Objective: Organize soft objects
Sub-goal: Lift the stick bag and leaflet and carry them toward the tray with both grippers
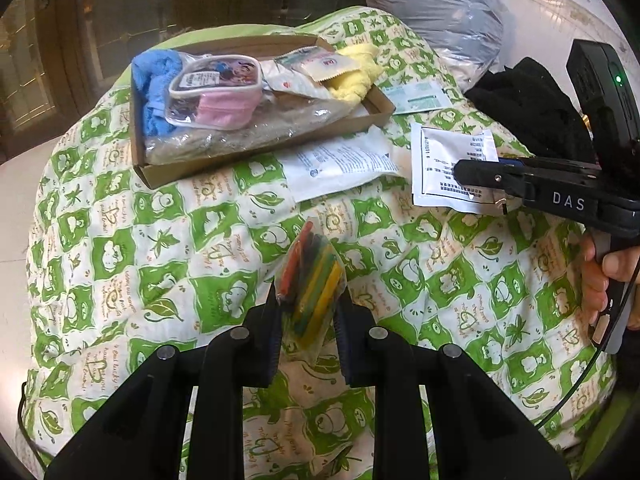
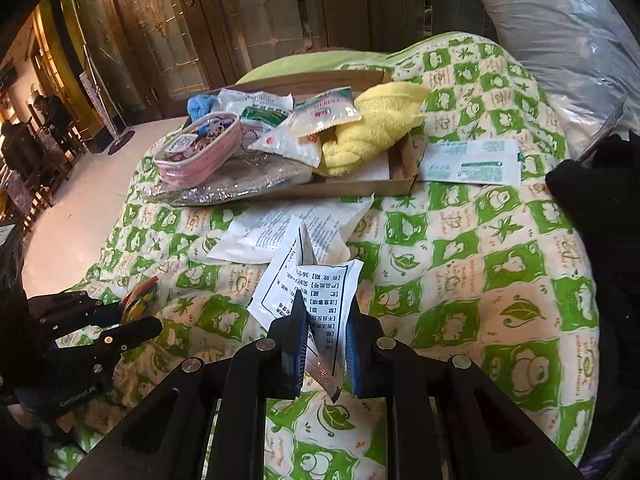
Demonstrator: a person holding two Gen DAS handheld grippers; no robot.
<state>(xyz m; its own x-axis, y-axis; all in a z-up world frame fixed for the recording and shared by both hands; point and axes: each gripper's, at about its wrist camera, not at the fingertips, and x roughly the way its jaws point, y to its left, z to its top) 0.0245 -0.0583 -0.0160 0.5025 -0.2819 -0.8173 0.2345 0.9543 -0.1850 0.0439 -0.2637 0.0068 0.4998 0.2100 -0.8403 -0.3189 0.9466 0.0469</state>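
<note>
My left hand-held gripper (image 1: 308,312) pinches a clear packet of coloured sticks (image 1: 314,276), its long axis running up toward one o'clock, clear of the green-and-white quilt (image 1: 120,248). My right hand-held gripper (image 2: 324,344) is pressed together on a white sachet (image 2: 312,292) printed with black Chinese text, standing upright with its top toward twelve. At eleven o'clock sits a cardboard tray (image 2: 404,172) holding a yellow towel (image 2: 376,124), a pink pouch (image 2: 200,152) and more sachets. The right tool's side reads "DAS".
</note>
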